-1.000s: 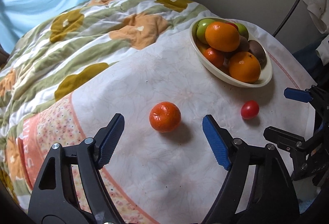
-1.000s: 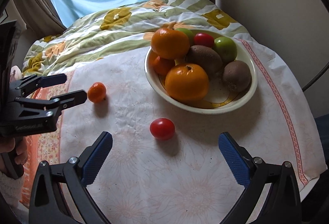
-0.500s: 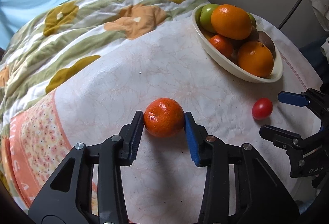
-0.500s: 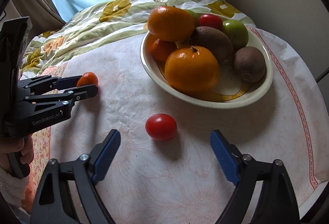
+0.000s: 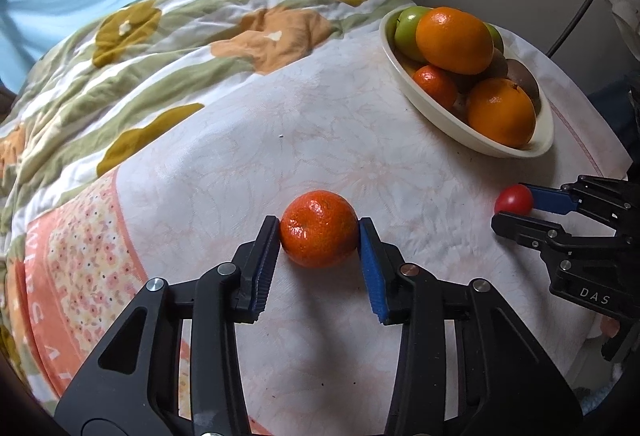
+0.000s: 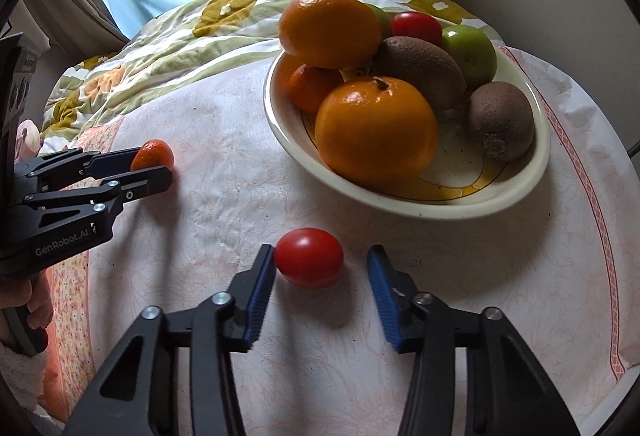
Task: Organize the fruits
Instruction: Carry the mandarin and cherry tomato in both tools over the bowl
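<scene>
A mandarin point(image 5: 319, 240) lies on the white tablecloth, and my left gripper point(image 5: 319, 224) is shut on it, both blue pads pressed to its sides. A small red tomato point(image 6: 309, 257) lies between the jaws of my right gripper point(image 6: 320, 254), which are closing. Its left pad touches the tomato and its right pad stands a little clear. Behind them, a cream bowl point(image 6: 400, 202) holds oranges, kiwis, green apples, a mandarin and a red tomato. The right wrist view shows the left gripper point(image 6: 156, 166) on the mandarin point(image 6: 154, 152) at the left.
A flowered, striped quilt point(image 5: 180, 48) lies bunched behind and to the left of the tablecloth. The table's rounded edge runs close on the right of the bowl point(image 5: 432, 120). A wall and a dark cable stand behind it. A hand grips the left gripper's handle.
Both grippers dropped onto their fruit. The left jaws shut on the mandarin. The right jaws narrowed from wide open to just around the tomato.
</scene>
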`<state>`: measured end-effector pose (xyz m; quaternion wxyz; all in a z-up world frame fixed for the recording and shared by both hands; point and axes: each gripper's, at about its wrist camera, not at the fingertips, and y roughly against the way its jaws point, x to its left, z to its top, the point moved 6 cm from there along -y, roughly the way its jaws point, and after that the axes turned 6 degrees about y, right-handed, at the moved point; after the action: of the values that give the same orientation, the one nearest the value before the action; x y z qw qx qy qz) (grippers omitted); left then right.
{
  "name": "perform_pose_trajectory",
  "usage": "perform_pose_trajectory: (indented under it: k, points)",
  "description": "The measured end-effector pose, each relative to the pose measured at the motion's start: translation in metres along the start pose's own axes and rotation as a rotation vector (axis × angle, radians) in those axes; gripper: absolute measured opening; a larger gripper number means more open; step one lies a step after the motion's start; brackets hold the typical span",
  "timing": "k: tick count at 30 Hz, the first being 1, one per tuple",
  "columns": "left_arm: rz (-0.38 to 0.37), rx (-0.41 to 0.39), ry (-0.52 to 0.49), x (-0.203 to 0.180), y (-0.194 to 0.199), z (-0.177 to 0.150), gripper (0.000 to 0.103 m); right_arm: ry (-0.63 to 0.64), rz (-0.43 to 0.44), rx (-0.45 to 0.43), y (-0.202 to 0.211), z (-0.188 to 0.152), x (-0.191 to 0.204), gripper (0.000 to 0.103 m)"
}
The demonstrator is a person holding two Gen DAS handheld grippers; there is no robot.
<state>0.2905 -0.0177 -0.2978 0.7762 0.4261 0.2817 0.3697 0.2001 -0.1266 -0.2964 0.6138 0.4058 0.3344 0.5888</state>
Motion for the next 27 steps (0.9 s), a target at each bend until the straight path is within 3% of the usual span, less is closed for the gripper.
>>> perform_pose_trajectory:
  k: [13, 27]
  points:
    - [0.018, -0.033, 0.052, -0.004, 0.029, 0.003, 0.043, 0.021, 0.031, -0.034, 0.018, 0.007, 0.004, 0.031]
    - [0.024, -0.123, 0.089, -0.046, 0.102, 0.026, 0.043, 0.062, 0.061, -0.115, 0.086, 0.024, -0.017, 0.031]
